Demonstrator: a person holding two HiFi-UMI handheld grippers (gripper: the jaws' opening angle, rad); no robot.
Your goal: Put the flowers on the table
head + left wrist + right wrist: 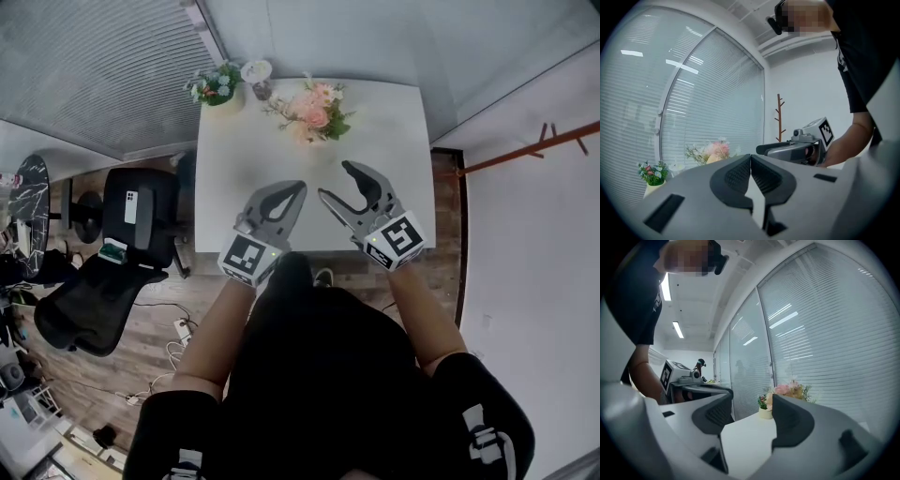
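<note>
White table (pixel 234 187): beneath both tongs, seen from above in the head view.
Pink flowers (pixel 312 111): on the far part of the table, close to the window blinds (pixel 94 66), well apart from both tongs.
Small potted flowers (pixel 214 86): at the far left corner of the table, with a pale cup-like vessel (pixel 257 73) just beside.
Left tongs (pixel 298 190): clenched, jaws pressed together, nothing between.
Right tongs (pixel 336 180): released, jaws spread wide, only table surface showing between.
Office chair (pixel 89 300): black, on the wooden floor left of the table.

Smooth matt table (pixel 246 155), wooden floor (pixel 200 292)
</note>
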